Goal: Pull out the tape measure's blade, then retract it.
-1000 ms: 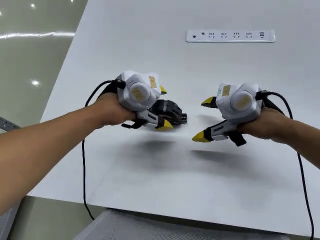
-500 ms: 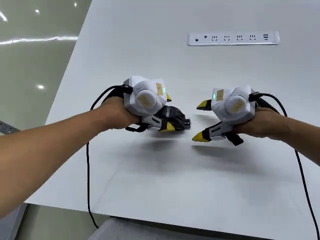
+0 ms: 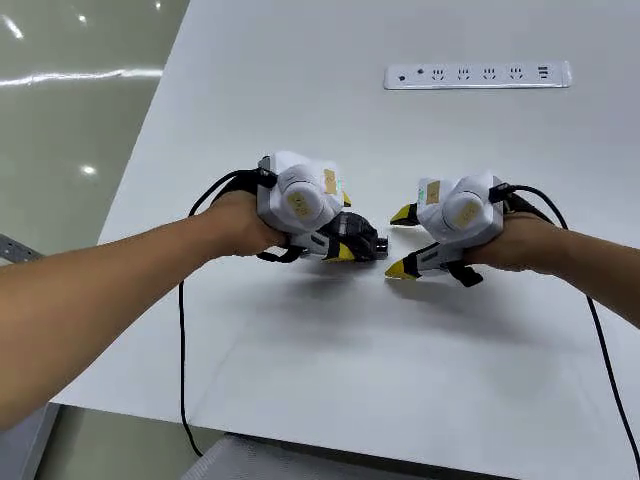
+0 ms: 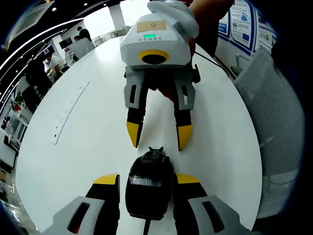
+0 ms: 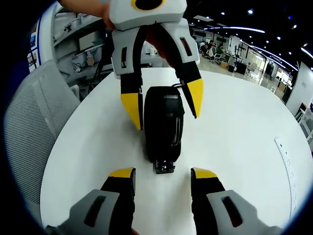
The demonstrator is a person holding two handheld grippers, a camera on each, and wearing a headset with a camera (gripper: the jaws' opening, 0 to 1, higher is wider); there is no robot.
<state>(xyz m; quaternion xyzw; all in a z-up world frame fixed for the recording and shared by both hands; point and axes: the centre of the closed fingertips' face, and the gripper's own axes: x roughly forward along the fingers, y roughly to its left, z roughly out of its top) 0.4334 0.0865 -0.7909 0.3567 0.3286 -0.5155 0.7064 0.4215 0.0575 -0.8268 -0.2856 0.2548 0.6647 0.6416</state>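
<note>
The black tape measure [image 3: 360, 236] is held just above the white table [image 3: 330, 360], with my left gripper [image 3: 344, 229] shut on its case. In the left gripper view the case [image 4: 149, 183] sits between my yellow-tipped jaws [image 4: 146, 179]. My right gripper [image 3: 401, 241] faces it from the right, open; it appears opposite in the left gripper view [image 4: 158, 137]. In the right gripper view the tape measure [image 5: 164, 120] points its blade hook [image 5: 165, 167] into the gap of my open right gripper [image 5: 163, 173], whose jaws stand apart from the hook. The left gripper [image 5: 163, 105] clamps the case from above.
A white power strip [image 3: 477, 75] lies at the table's far side, well behind both grippers. Black cables [image 3: 183, 300] trail from the grippers over the table's near edge. A grey mesh chair [image 5: 29, 142] stands beside the table. The table's left edge [image 3: 130, 200] drops to a shiny floor.
The two grippers have come closer together and lower to the table. The right gripper has moved left so its open jaws now flank the blade hook. The left still holds the case.
</note>
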